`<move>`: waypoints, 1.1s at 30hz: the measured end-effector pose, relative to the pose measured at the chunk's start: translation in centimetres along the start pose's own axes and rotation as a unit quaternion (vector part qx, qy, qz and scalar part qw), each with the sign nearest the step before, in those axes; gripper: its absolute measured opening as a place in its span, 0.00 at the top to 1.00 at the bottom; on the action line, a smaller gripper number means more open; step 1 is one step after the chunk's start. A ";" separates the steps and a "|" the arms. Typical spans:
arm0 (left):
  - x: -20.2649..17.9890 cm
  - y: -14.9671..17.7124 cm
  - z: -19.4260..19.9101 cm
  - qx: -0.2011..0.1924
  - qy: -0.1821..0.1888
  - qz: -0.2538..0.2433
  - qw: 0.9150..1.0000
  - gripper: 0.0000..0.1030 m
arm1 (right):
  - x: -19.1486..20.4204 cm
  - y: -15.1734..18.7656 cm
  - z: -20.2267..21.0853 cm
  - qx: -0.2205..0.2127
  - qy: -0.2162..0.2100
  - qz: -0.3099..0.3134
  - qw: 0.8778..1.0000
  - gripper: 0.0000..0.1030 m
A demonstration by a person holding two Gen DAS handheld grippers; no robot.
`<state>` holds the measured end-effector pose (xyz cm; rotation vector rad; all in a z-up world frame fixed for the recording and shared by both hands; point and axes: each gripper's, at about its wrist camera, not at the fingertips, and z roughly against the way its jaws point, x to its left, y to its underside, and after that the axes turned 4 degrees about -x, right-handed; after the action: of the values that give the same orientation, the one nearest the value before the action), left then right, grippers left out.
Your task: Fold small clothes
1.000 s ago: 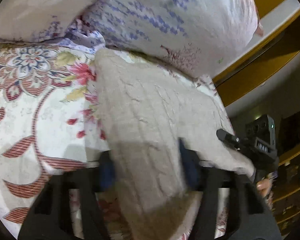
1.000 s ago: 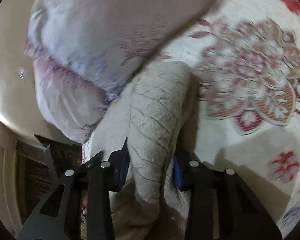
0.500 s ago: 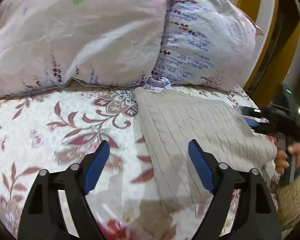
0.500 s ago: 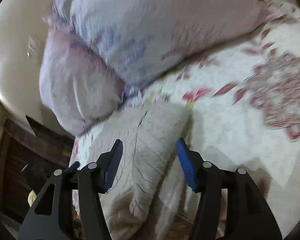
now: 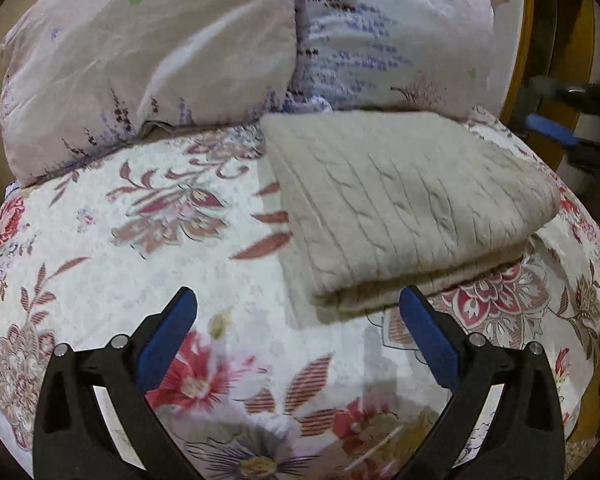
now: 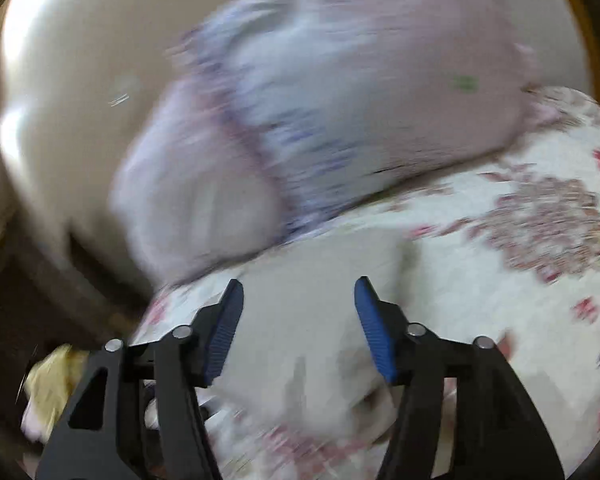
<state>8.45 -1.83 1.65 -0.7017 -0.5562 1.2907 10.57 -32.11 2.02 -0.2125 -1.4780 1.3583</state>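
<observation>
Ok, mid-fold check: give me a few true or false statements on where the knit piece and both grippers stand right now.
1. The left gripper is open and holds nothing. True.
2. The beige knit garment lies folded on the floral bedspread. True.
3. The right gripper is shut on the garment. False: its jaws stand apart, with the cloth below them, though that view is blurred.
4. The garment sits on top of the pillows. False: it lies on the bedspread in front of them, its far edge close to the pillows.
5. The garment hangs in the air between the two grippers. False: it rests on the bed.
</observation>
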 end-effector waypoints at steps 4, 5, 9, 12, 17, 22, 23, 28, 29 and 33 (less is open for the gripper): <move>-0.5 0.2 -0.6 0.014 -0.010 0.007 1.000 0.02 | 0.8 2.9 -3.5 0.086 0.032 0.032 0.995 0.39; -0.6 0.3 -0.8 0.019 -0.015 0.008 1.000 0.02 | -0.3 3.2 -5.1 0.106 0.096 0.033 0.989 0.44; -0.9 1.0 -2.1 0.058 -0.036 0.010 0.998 0.02 | -1.6 3.7 -3.7 0.073 0.159 0.017 0.984 0.36; -0.7 1.0 -2.3 0.061 -0.038 0.015 0.997 0.02 | 1.0 5.0 -0.3 0.007 0.217 0.074 0.973 0.01; -0.5 1.0 -2.3 0.061 -0.036 0.016 0.997 0.02 | 2.4 8.9 -2.4 0.049 0.268 0.127 0.954 0.01; -0.6 1.0 -2.3 0.061 -0.036 0.016 0.997 0.02 | 2.5 10.4 -5.5 0.114 0.285 0.130 0.943 0.01; -0.6 1.0 -2.3 0.061 -0.036 0.016 0.997 0.02 | 2.3 10.4 -5.9 0.129 0.288 0.130 0.940 0.01; -0.6 1.0 -2.3 0.062 -0.035 0.016 0.997 0.02 | 2.4 10.8 -6.3 0.136 0.302 0.141 0.933 0.01; -0.6 1.0 -2.3 0.062 -0.035 0.016 0.997 0.02 | 2.3 10.7 -6.3 0.136 0.302 0.141 0.933 0.01; -0.6 1.0 -2.3 0.062 -0.035 0.016 0.997 0.02 | 2.2 10.7 -6.3 0.136 0.302 0.141 0.933 0.01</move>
<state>9.35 -2.62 -0.62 -0.5669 -0.5190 1.3718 9.13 -23.14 -6.65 -0.6218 -0.7546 1.5289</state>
